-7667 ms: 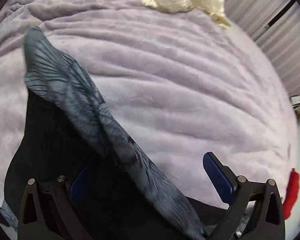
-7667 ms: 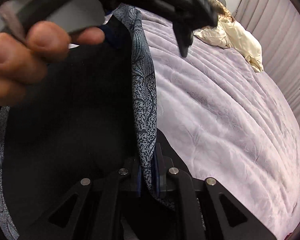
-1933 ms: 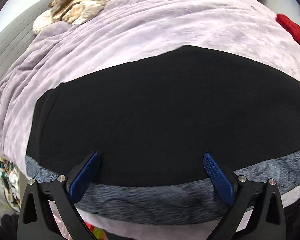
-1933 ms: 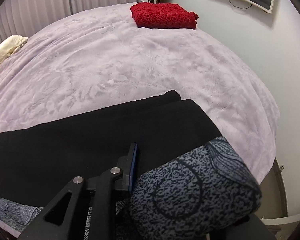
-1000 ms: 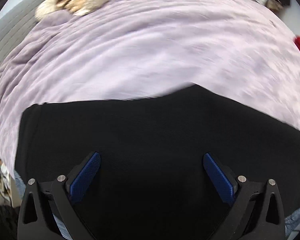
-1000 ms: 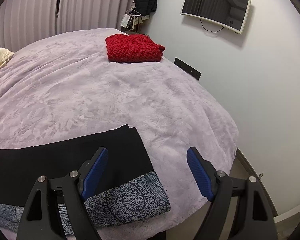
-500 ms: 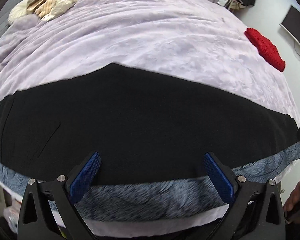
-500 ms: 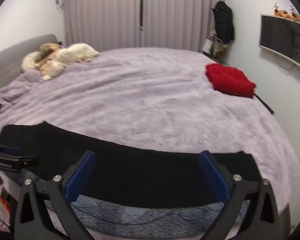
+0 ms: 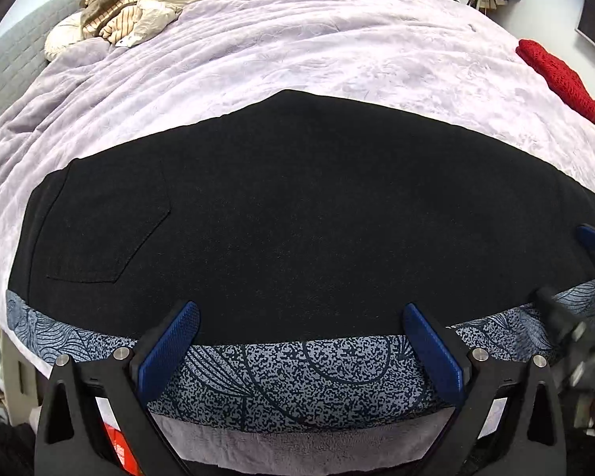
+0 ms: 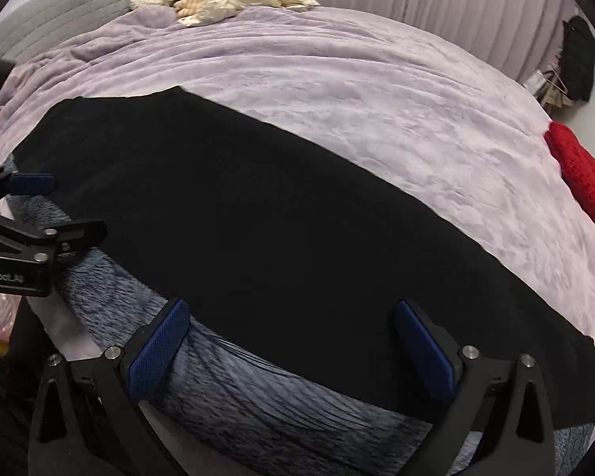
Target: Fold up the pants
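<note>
Black pants [image 9: 297, 214] lie flat across the near side of a lilac bed, a back pocket [image 9: 99, 230] at the left. A grey-blue patterned strip [image 9: 297, 380] of the pants runs along the near edge. They also show in the right wrist view [image 10: 277, 218]. My left gripper [image 9: 301, 341] is open and empty, hovering over the near edge of the pants. My right gripper [image 10: 293, 333] is open and empty above the same edge. The left gripper appears at the left edge of the right wrist view [image 10: 31, 214].
The lilac blanket [image 9: 317, 47] covers the bed. A heap of cream and striped clothes [image 9: 139, 8] lies at the far left. A folded red knit [image 9: 555, 75] lies at the far right. Curtains [image 10: 476, 8] and a dark hanging garment [image 10: 579, 55] stand behind.
Both grippers have let go of the pants and drawn back. The pants now lie spread flat on the bed. The right wrist view has swung left along them.
</note>
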A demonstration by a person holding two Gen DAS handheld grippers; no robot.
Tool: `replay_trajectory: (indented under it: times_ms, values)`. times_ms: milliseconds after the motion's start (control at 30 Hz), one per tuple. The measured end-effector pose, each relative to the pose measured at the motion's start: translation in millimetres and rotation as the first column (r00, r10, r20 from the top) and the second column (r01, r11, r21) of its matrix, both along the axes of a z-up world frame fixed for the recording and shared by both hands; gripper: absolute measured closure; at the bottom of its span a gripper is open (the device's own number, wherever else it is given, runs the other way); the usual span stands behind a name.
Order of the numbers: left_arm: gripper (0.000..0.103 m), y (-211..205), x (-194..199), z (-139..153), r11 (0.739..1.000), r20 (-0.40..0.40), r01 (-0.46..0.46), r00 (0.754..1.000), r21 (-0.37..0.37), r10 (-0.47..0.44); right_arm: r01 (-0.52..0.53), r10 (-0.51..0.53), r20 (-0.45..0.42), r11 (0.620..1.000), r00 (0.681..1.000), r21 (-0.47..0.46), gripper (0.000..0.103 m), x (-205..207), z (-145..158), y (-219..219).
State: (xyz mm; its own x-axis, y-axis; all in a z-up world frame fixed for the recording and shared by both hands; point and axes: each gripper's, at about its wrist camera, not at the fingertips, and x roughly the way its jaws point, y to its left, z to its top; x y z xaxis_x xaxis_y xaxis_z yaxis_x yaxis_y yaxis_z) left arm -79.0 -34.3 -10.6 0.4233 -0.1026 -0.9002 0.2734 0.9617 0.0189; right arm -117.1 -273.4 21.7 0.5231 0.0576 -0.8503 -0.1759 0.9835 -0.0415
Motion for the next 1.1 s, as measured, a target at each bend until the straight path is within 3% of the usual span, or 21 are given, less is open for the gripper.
replay_trajectory:
  times_ms: [100,233,300,367,467,633,733,900,1033,1100]
  values:
    - [0.000,3.1,2.3,-1.8,1.000,-0.012,0.004,1.000,-0.020,-0.004,0.143,-0.144,-0.008,0.988,0.990,-0.052,0.000,-13.9,-3.8,-50.4]
    - [0.000,-4.9,2.3,0.5,1.000,-0.012,0.004,1.000,0.000,-0.004,0.278,-0.277,-0.042,0.960,0.960,0.023,0.000,-34.9,-7.2,-108.8]
    - [0.000,-10.4,7.3,6.3,0.999,-0.028,0.018,0.999,-0.044,-0.019,0.333,-0.332,-0.035,0.943,0.943,0.013,0.000,-38.0,-1.2,-115.1]
    - [0.000,-20.1,16.1,12.5,0.996,-0.023,0.024,0.999,-0.081,-0.026,0.357,-0.357,-0.001,0.933,0.934,0.040,0.000,-34.0,9.6,-107.9]
    - [0.000,-37.8,42.0,8.4,0.998,-0.030,-0.035,0.999,-0.060,0.033,0.302,-0.310,0.059,0.947,0.949,0.112,0.000,-12.4,23.1,-78.4]
    - [0.000,-46.6,63.6,-3.8,0.994,-0.035,-0.109,0.994,-0.031,0.108,0.285,-0.284,0.062,0.958,0.957,-0.020,0.000,34.9,16.6,-21.0]
    - [0.000,-50.6,62.2,-9.4,0.996,-0.018,-0.093,0.996,-0.007,0.092,0.319,-0.318,0.020,0.948,0.948,-0.019,0.000,62.4,3.6,-17.1]
    - [0.000,-49.5,63.3,-11.1,0.997,-0.022,-0.079,0.997,-0.006,0.079,0.384,-0.384,0.005,0.923,0.923,-0.001,0.000,62.0,-8.3,-68.5]
    - [0.000,-51.9,61.9,-13.0,0.996,-0.017,-0.087,0.996,0.014,0.088,0.510,-0.509,0.037,0.857,0.860,-0.076,0.000,54.0,-6.7,-133.3]
    - [0.000,-52.7,61.1,-11.3,0.996,-0.023,-0.091,0.996,0.024,0.091,0.543,-0.543,0.008,0.839,0.840,-0.027,0.000,50.9,-10.2,-167.8]
